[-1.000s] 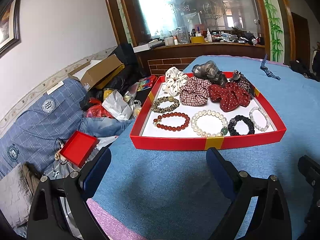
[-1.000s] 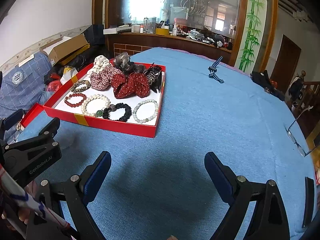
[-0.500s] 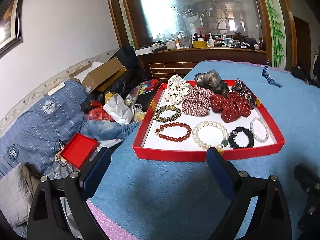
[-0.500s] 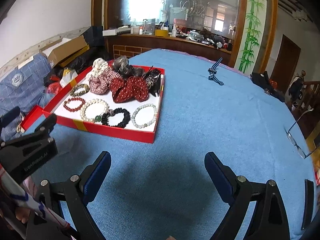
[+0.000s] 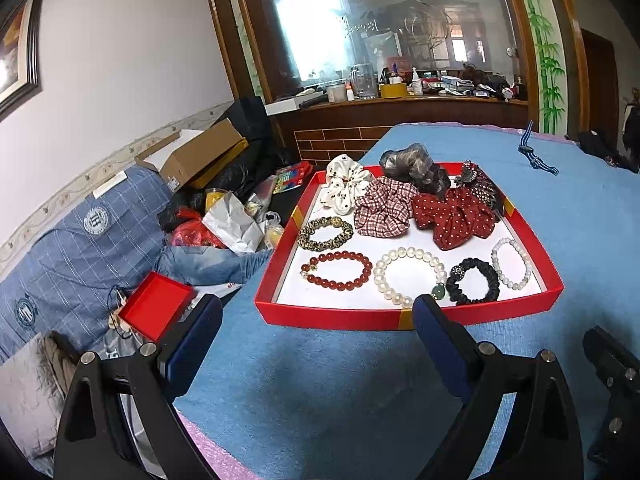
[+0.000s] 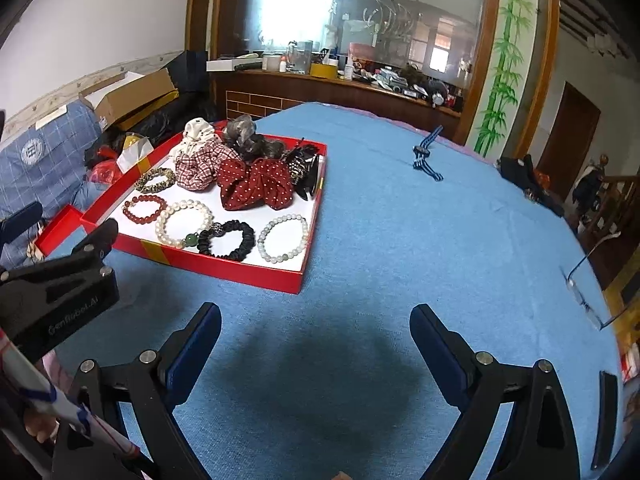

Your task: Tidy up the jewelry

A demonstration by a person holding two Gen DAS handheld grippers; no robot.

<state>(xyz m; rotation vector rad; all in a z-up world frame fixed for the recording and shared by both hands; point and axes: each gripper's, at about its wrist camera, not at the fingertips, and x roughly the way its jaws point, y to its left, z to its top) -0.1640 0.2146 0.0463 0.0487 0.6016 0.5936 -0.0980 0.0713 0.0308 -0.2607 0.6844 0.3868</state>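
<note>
Red tray w/ white floor, flat on blue tabletop, near its left edge. Front row in tray, L to R: red bead bracelet, pearl bracelet w/ green stone, black scrunchie bracelet, pale bead bracelet. Leopard-print band just behind red beads. Back row: white scrunchie, plaid scrunchie, grey scrunchie, red dotted scrunchie, dark hair clip at back right corner. Scrunchies bunched, touching each other.

Left tool spread wide, nothing between fingers, hovering just short of tray's front wall. Right tool also spread wide, gripping nothing, over bare tabletop to right of tray, well apart from jewelry.

Farther out: striped strap on tabletop beyond tray, eyeglasses near right edge. Small red box off tabletop's left side, on cluttered blue sofa.
</note>
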